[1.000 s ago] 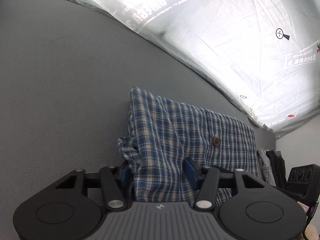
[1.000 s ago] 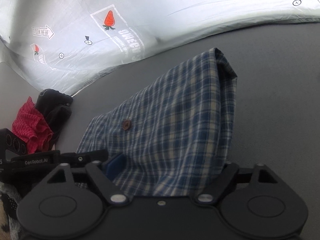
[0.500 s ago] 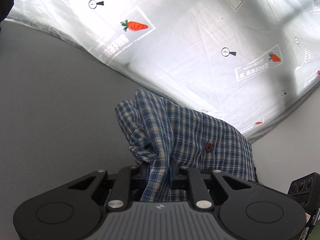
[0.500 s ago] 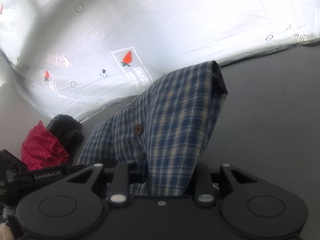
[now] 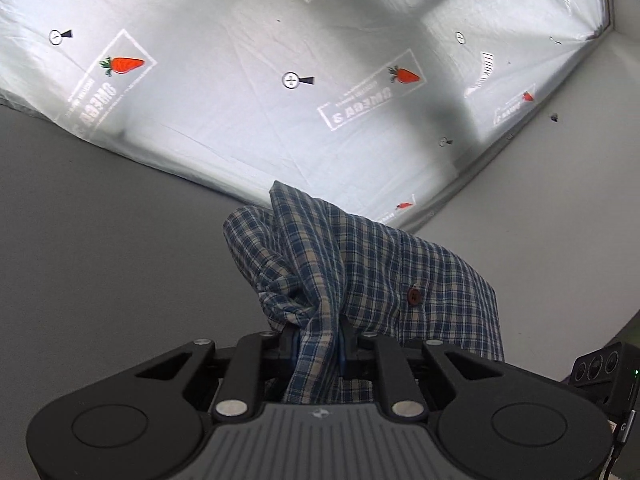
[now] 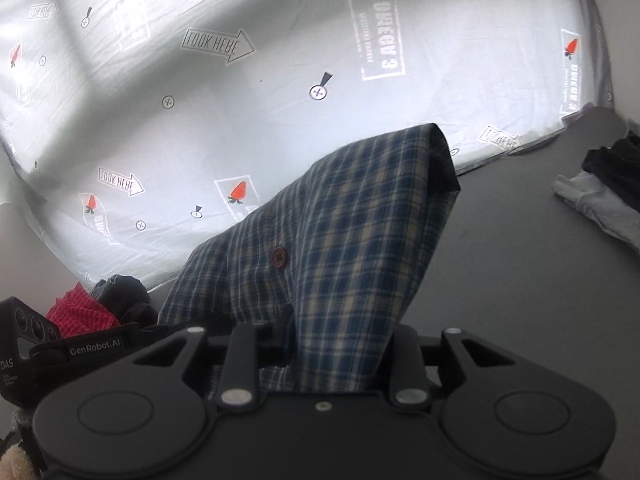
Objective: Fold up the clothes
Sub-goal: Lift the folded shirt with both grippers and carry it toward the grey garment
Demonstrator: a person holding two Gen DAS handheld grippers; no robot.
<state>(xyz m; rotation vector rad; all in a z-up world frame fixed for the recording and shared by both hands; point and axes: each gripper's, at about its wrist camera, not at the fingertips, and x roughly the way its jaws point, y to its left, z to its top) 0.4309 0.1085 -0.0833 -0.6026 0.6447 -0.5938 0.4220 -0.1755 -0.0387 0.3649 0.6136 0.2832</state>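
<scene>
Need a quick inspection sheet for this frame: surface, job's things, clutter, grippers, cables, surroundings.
Surface: dark grey table top, bare near the garment.
Job's things: blue and cream plaid button-up garment, brown button showing, hanging bunched from both grips.
Clutter: red knitted cloth and dark clothes at the left; pale grey and black clothes pile at the right.
Grippers: left hand-held gripper shut on the plaid fabric; right hand-held gripper shut on it too; both have just been closing.
Cables: thin dark lead at the left view's lower right edge.
Surroundings: white printed sheet with carrot logos and "LOOK HERE" arrows behind the table.
</scene>
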